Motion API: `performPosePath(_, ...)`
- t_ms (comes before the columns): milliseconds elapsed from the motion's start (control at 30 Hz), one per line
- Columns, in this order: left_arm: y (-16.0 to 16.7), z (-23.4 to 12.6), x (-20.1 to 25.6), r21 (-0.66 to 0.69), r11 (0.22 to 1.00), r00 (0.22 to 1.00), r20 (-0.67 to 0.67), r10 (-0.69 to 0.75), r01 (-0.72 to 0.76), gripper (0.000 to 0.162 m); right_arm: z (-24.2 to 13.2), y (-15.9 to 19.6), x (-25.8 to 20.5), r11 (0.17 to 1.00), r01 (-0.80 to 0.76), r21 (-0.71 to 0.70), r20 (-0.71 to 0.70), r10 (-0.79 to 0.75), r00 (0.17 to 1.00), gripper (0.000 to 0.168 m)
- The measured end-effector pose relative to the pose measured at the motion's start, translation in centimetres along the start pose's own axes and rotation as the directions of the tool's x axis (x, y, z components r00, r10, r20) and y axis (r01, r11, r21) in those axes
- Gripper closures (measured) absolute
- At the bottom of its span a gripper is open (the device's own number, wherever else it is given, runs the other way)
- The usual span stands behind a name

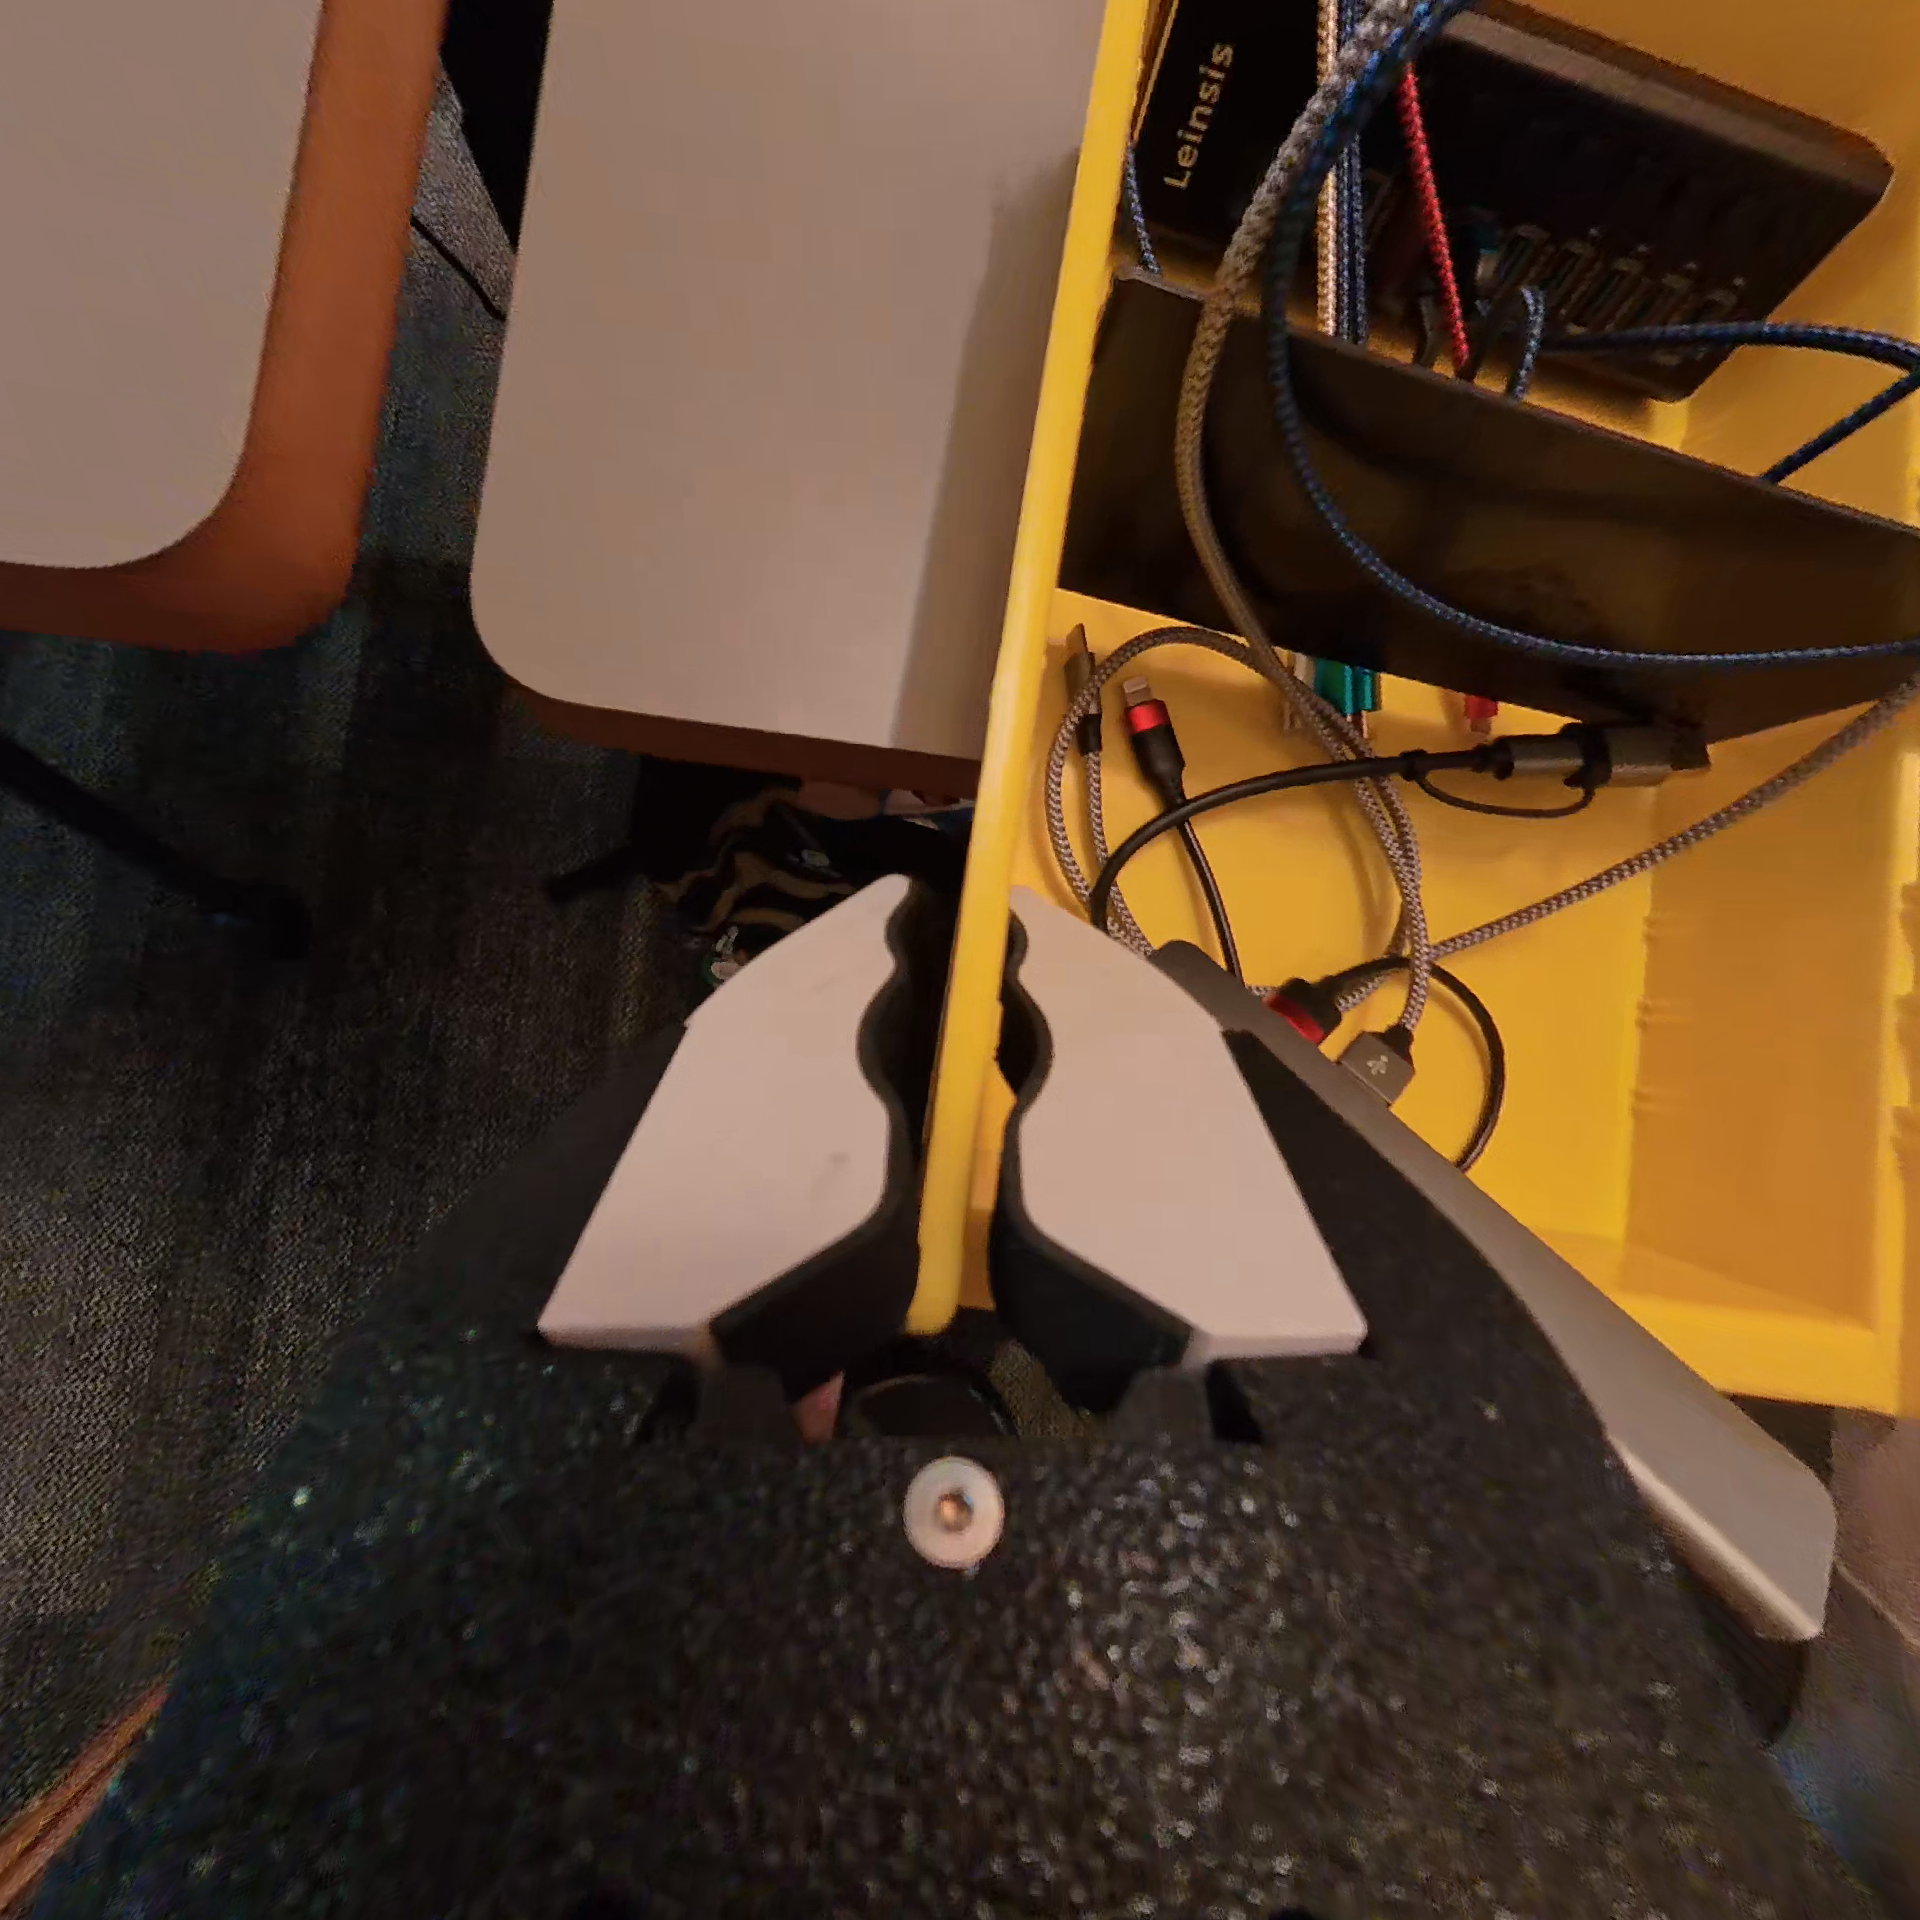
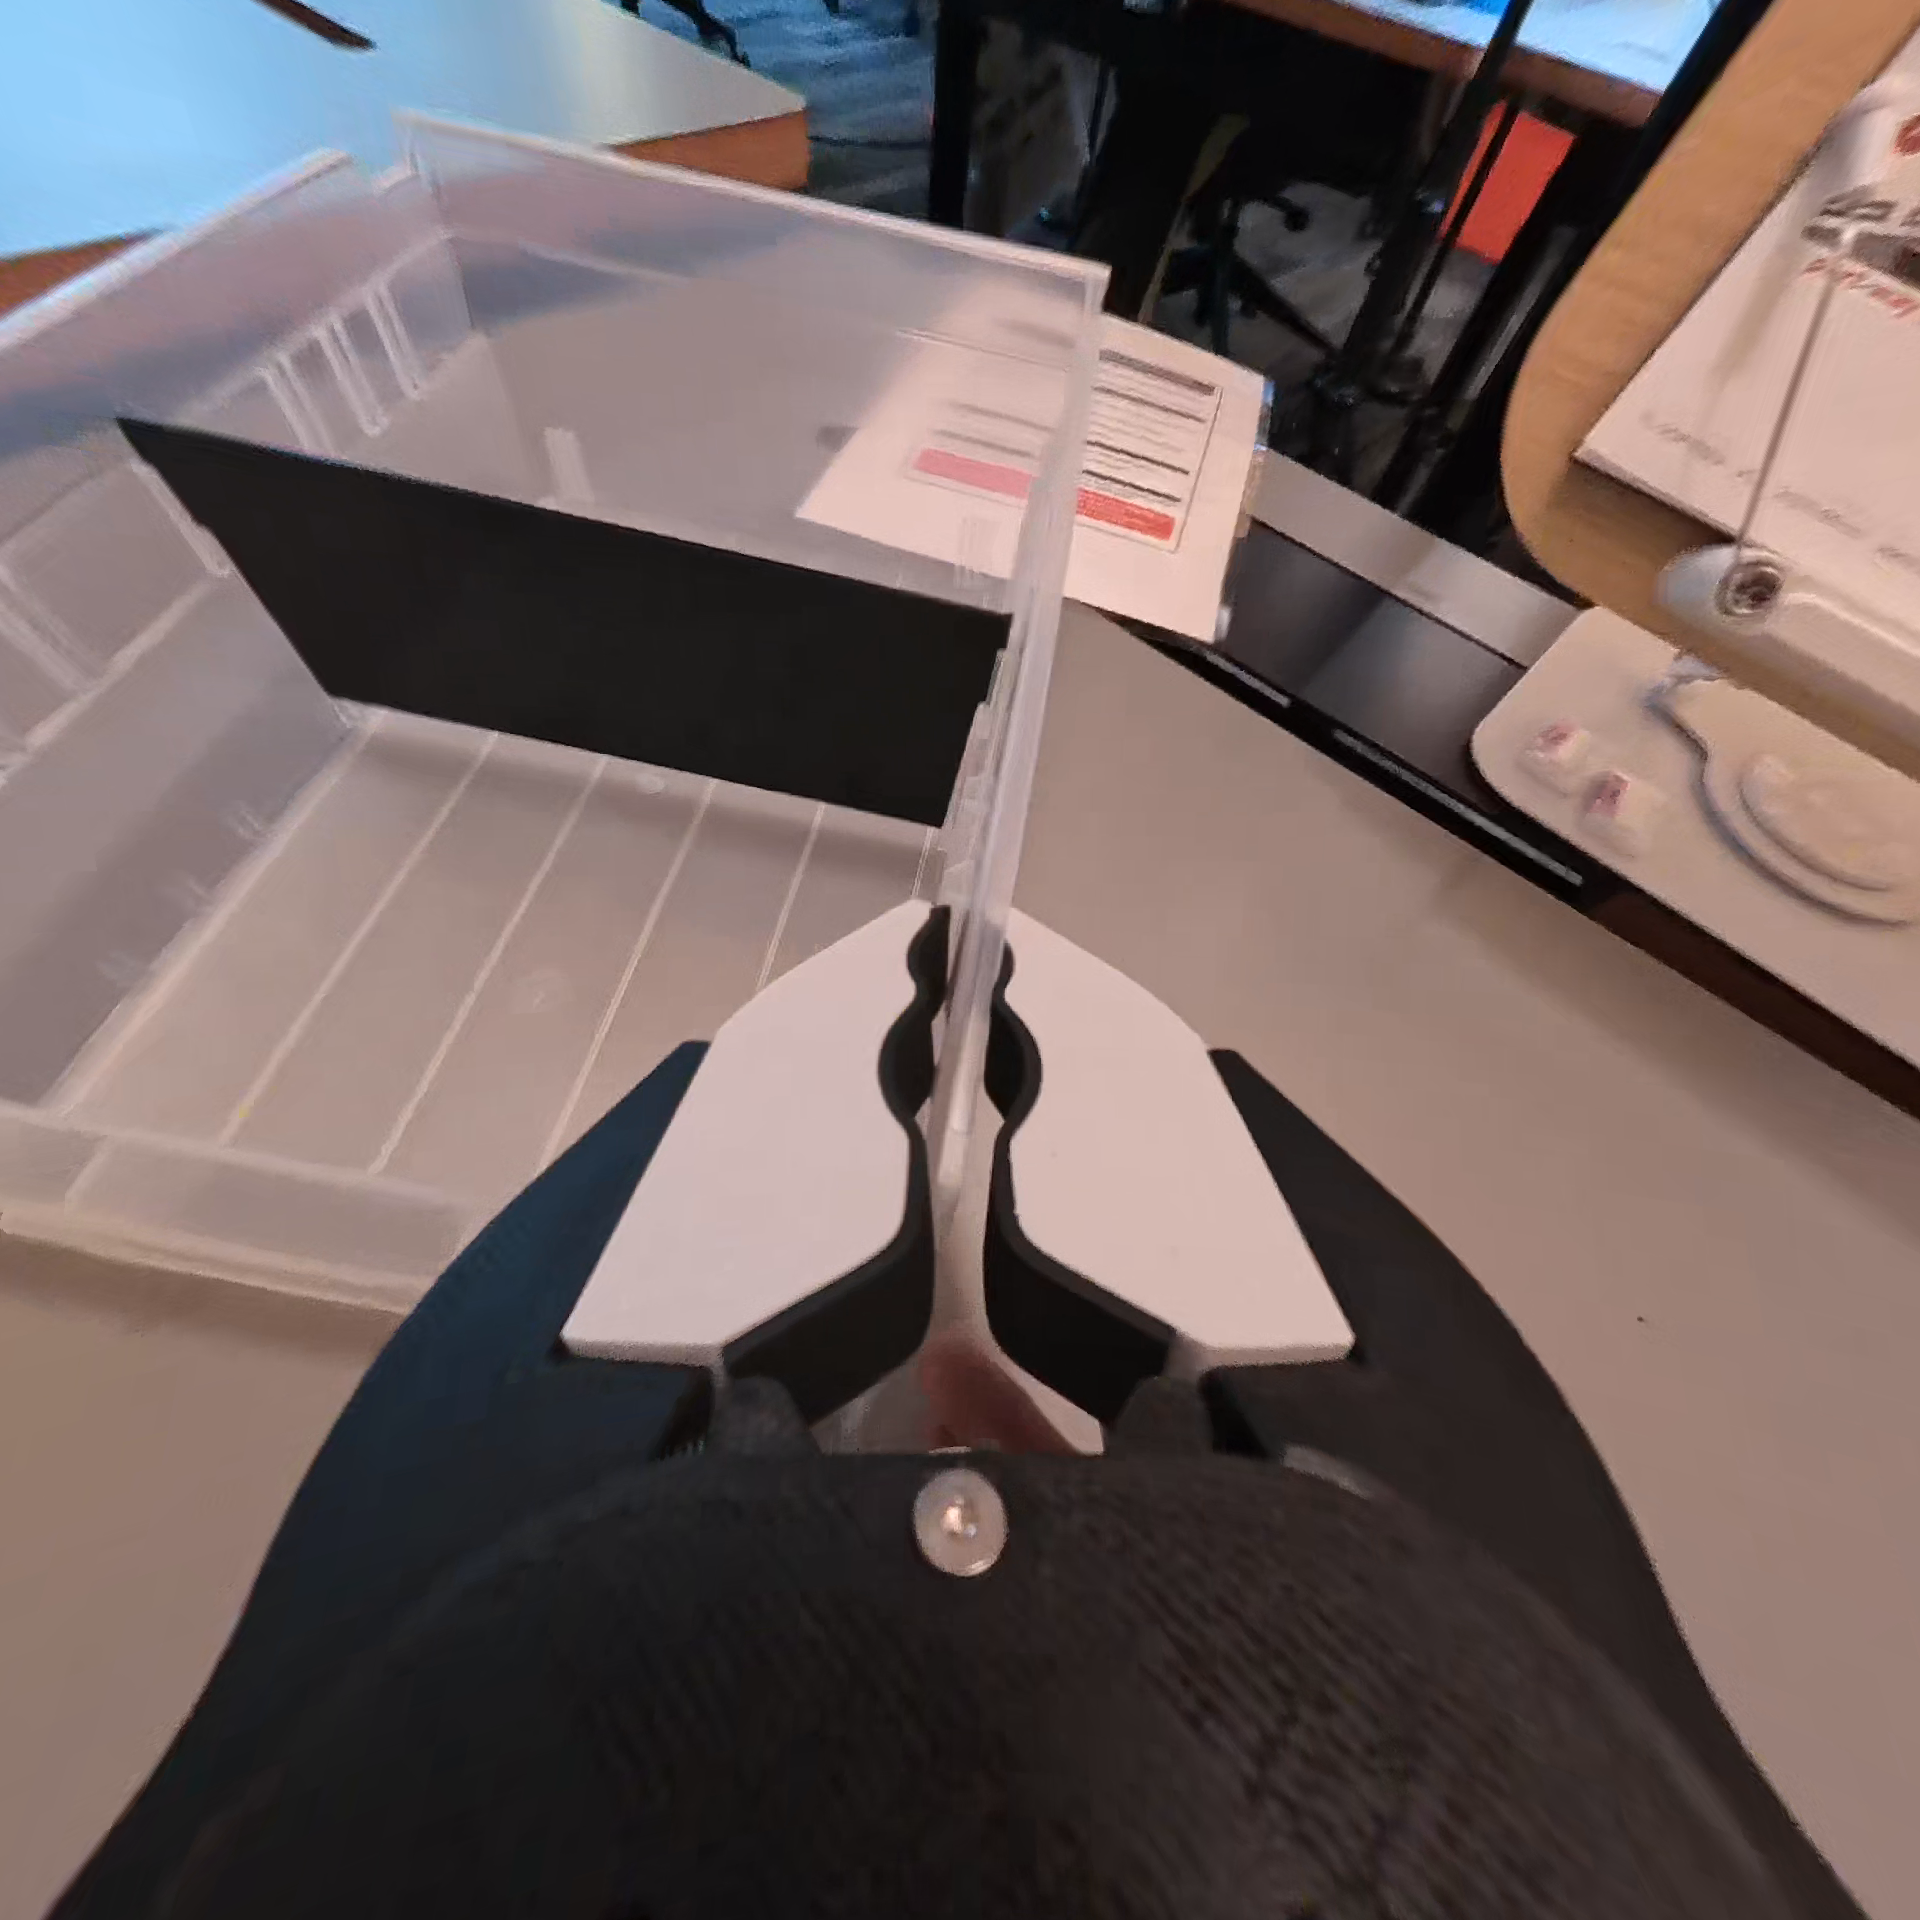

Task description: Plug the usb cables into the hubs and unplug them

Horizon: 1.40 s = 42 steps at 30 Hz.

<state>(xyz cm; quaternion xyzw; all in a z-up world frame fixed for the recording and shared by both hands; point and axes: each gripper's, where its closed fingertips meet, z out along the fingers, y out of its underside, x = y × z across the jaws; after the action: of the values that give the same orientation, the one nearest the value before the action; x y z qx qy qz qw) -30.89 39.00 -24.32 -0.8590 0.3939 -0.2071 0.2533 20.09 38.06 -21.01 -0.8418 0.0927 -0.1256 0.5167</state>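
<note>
My left gripper [image 1: 961,925] is shut on the left wall of a yellow bin [image 1: 1023,665] and holds it over the floor. Inside the bin lie a black USB hub [image 1: 1621,187] at the top, a black divider [image 1: 1455,520], and several loose cables [image 1: 1299,831] with red, grey and black plugs. My right gripper [image 2: 971,935] is shut on the right wall of a clear plastic bin [image 2: 1049,582] that rests on a grey table. A black divider [image 2: 582,613] crosses the clear bin; its near compartment holds nothing.
Two grey tabletops with brown edges [image 1: 769,364] stand over dark carpet [image 1: 208,1143] left of the yellow bin. Right of the clear bin lie a printed sheet [image 2: 1143,457], a black strip [image 2: 1382,717] and white packaging [image 2: 1714,790]. One gripper's finger ends stand about 50 centimetres off the other's.
</note>
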Motion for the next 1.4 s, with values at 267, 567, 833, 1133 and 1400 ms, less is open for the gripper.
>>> performPosePath(267,-1.1,0.8,0.3,0.042,0.998,0.998,-0.042,-0.044,0.046,0.157,-9.3,-1.2,3.3,0.988,0.076,0.135,-0.029,-0.073,0.997,0.166)
performPosePath(567,-4.9,4.1,2.3,0.057,0.995,0.995,-0.056,-0.078,0.081,0.157,-25.4,4.3,13.8,0.969,-0.092,0.228,-0.032,0.102,0.994,0.166)
performPosePath(833,-10.7,9.4,6.9,0.108,0.986,0.990,-0.070,-0.120,0.127,0.157,-37.4,12.6,27.3,0.973,-0.126,0.192,-0.359,0.189,0.914,0.165)
performPosePath(1133,-15.0,13.5,11.2,0.134,0.981,0.988,-0.082,-0.127,0.138,0.156,-46.1,22.4,38.2,0.906,-0.333,0.263,-0.557,0.424,0.714,0.164)
performPosePath(1400,-16.9,15.1,12.3,0.138,0.981,0.989,-0.080,-0.126,0.136,0.156,-46.9,26.2,42.6,0.891,-0.371,0.260,-0.635,0.448,0.630,0.165)
